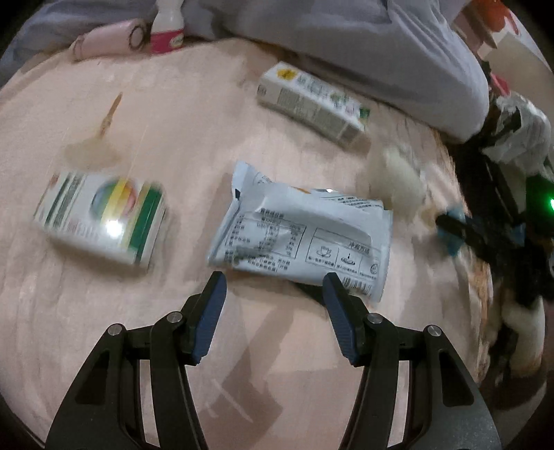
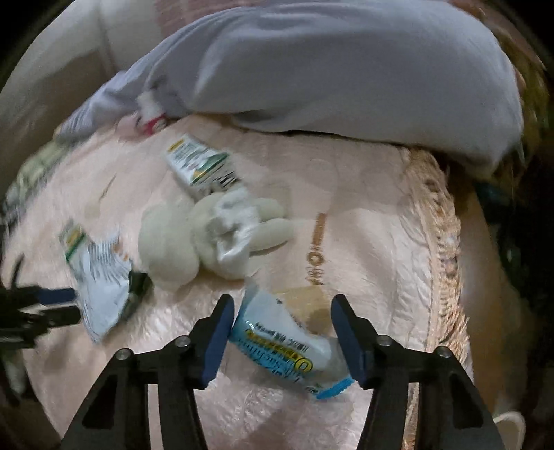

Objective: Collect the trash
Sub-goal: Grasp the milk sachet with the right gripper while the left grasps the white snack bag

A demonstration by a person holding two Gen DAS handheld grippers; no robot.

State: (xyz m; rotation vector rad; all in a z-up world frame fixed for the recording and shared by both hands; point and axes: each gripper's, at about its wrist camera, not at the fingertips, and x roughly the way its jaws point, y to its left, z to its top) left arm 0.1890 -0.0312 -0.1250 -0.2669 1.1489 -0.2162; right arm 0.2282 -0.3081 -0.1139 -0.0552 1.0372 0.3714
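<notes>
Trash lies on a pink bedspread (image 1: 194, 145). In the left wrist view my left gripper (image 1: 273, 287) is open just short of a crumpled white sachet wrapper (image 1: 301, 239). A white box with a coloured globe (image 1: 104, 218) lies left and a long white carton (image 1: 311, 104) lies beyond. In the right wrist view my right gripper (image 2: 282, 309) is open around a blue-and-white wrapper (image 2: 284, 342) that lies between the jaws. The left gripper (image 2: 55, 304) shows at the left edge by the white sachet wrapper (image 2: 100, 287). The long carton (image 2: 200, 166) lies farther back.
A grey pillow (image 2: 339, 69) lies along the back. A cream plush toy (image 2: 207, 239) with crumpled white paper sits mid-bed. A pink-labelled bottle (image 1: 168, 31) and a pink roll (image 1: 110, 41) stand far left. The bed's fringed edge (image 2: 443, 242) drops off at the right.
</notes>
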